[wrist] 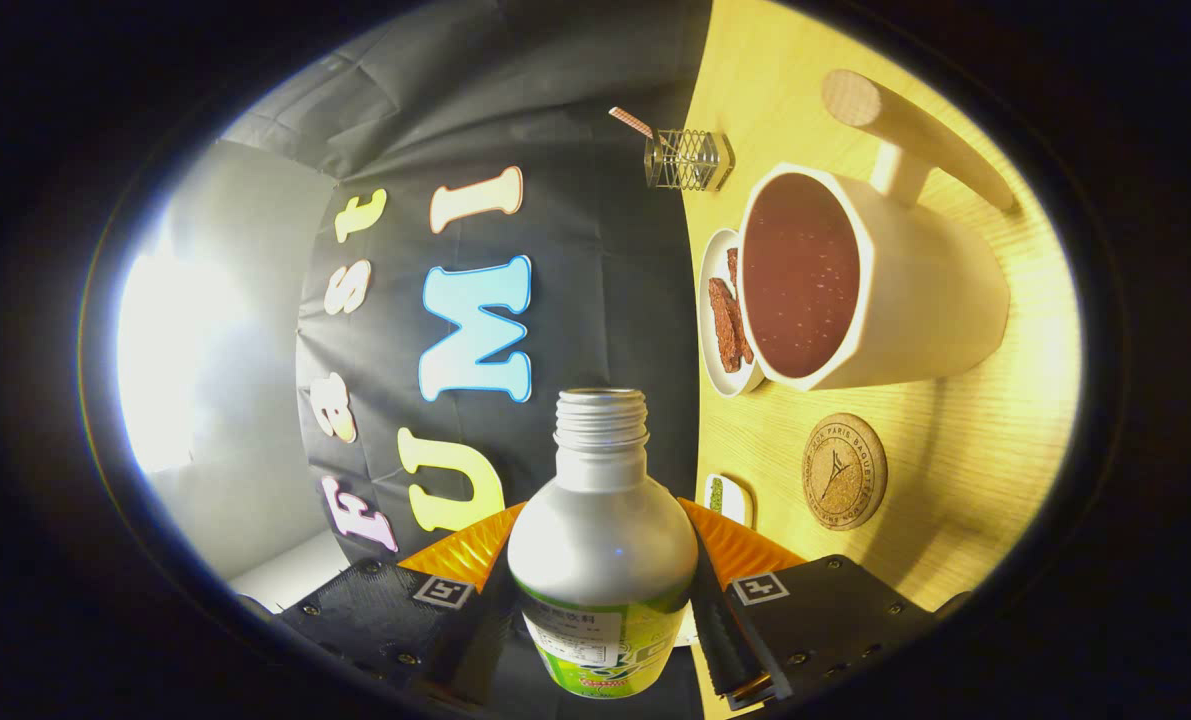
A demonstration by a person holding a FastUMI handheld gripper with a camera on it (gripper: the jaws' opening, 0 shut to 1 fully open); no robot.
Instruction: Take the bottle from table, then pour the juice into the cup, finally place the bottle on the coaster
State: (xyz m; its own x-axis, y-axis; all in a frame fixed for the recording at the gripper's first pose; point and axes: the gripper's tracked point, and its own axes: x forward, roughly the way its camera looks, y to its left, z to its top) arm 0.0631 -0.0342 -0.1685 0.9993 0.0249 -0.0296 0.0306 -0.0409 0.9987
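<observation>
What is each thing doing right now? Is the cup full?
tool: shut on the bottle
bottle: cap off, held between the fingers
cup: filled with dark juice
coaster: bare, nothing on it
small plate: holds brown snack pieces

I see a light wood table (965, 470) carrying a cup (915, 300) full of dark juice, a small white dish (717, 330) of brown strips touching it, a round cork coaster (844, 471) near the cup, a wire holder (688, 160), and a wooden-handled tool (905, 130).
</observation>
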